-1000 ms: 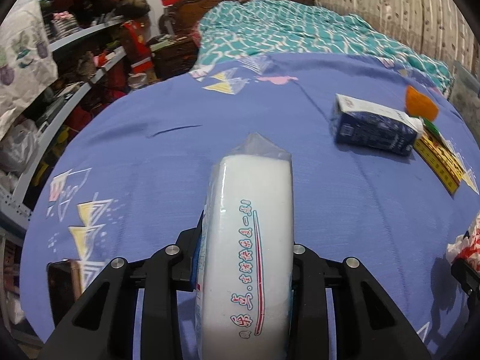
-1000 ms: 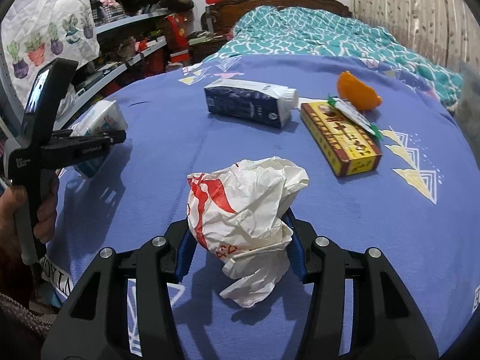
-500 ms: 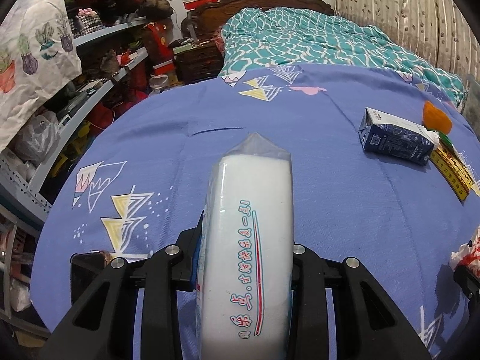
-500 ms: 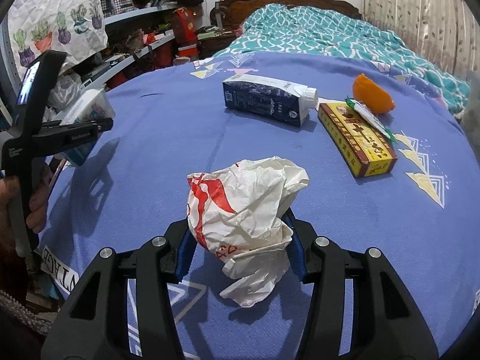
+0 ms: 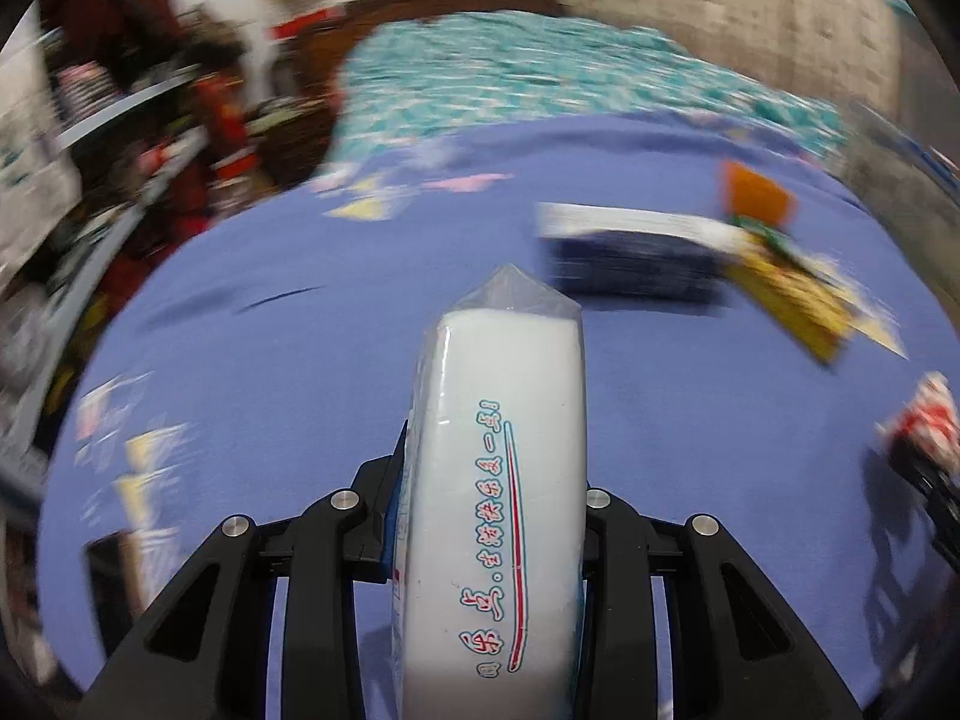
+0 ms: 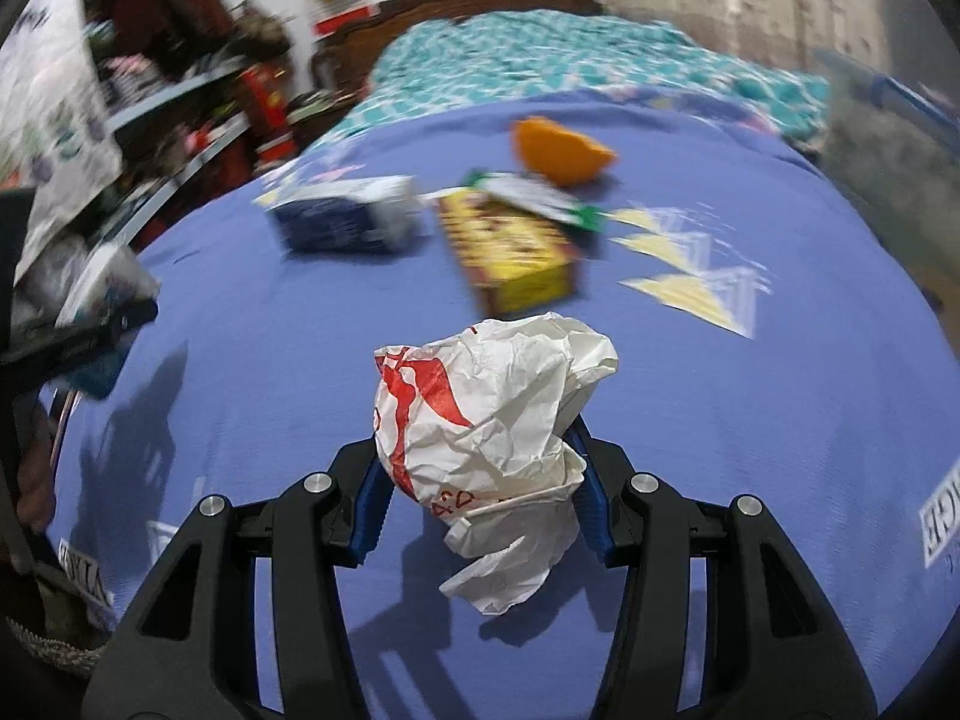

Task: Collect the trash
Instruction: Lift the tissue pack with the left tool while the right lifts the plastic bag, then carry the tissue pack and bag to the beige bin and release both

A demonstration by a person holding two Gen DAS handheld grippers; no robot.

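While both hands travel over the blue bedspread, left gripper clamps a wrapped tissue pack; right gripper clamps a crumpled paper wrapper, probably for one disposal trip. Milk carton, yellow box wait at 12 o'clock.

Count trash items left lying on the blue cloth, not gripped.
4, clustered together: blue carton, yellow box beside it, green-and-white wrapper lying across the box, orange piece behind. Frames are blurred, so small bits may be missed.
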